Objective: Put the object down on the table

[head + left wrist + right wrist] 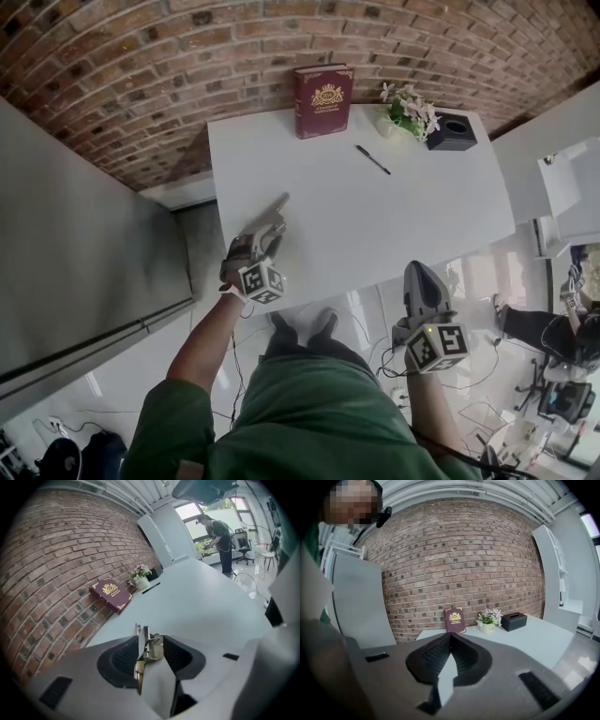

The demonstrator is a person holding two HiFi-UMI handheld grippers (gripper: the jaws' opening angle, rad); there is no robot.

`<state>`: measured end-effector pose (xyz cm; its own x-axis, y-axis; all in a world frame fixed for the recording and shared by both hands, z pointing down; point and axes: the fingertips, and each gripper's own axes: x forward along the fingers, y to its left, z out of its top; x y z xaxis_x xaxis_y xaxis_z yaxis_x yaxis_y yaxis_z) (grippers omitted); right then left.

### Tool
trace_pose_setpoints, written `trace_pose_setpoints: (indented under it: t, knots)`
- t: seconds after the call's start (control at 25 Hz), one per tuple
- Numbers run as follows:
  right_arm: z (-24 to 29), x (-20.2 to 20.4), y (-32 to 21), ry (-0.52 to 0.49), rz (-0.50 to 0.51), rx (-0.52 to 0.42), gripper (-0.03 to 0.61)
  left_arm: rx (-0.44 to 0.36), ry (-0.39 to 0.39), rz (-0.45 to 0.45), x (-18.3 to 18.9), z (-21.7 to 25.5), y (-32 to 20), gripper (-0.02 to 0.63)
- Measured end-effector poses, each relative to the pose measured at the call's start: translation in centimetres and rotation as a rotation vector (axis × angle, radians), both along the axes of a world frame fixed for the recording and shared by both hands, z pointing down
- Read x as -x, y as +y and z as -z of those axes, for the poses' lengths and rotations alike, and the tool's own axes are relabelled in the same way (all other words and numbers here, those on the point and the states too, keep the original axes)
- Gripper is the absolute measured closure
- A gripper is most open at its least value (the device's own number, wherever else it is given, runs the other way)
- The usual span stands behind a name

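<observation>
A small silvery metal clip-like object (pixel 151 649) stands pinched between the pads of my left gripper (pixel 142 631), its top edge poking up past the tips. In the head view the left gripper (pixel 281 201) tapers to a closed point just over the near left corner of the white table (pixel 375 225); the object itself is too small to make out there. My right gripper (pixel 413 269) hangs off the table in front of its near edge, shut, with nothing between its jaws (pixel 450 635).
At the table's far edge a maroon book (pixel 323 100) leans on the brick wall, with a small flower pot (pixel 408 112) and a black tissue box (pixel 452 131) to its right. A black pen (pixel 372 159) lies nearby. A grey cabinet (pixel 75 253) flanks the left.
</observation>
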<state>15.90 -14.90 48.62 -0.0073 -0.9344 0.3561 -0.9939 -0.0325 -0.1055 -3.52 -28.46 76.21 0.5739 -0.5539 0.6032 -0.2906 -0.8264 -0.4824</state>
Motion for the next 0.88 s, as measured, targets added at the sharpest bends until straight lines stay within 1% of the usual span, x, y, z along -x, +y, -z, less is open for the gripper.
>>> trace_pose_setpoints:
  t: [0.12,0.28,0.44,0.6,0.72,0.8,0.88]
  knots:
    - [-0.2,0.4,-0.4,-0.013,0.014,-0.003,0.575,0.010,0.062,0.048,0.6,1.8,0.2,0.468]
    - [-0.6,0.6,-0.9,-0.031,0.049,-0.019,0.575,0.024,0.181,0.140,1.2,5.9,0.3,0.468]
    - [-0.4,0.5,-2.1,-0.048,0.101,-0.053,0.575,0.023,0.320,0.214,0.9,11.6,0.4,0.469]
    - [1.1,0.5,-3.8,-0.056,0.180,-0.107,0.575,0.030,0.477,0.282,0.3,18.1,0.6,0.497]
    - [2.4,-0.4,-4.6,-0.060,0.213,-0.143,0.575,0.016,0.587,0.326,-0.4,22.6,1.3,0.511]
    - [3.0,-0.8,-5.6,-0.075,0.234,-0.170,0.575,-0.008,0.644,0.355,-0.4,25.4,1.2,0.515]
    - [3.7,-1.1,-6.6,-0.086,0.253,-0.197,0.575,-0.028,0.684,0.381,-0.1,27.8,1.0,0.523]
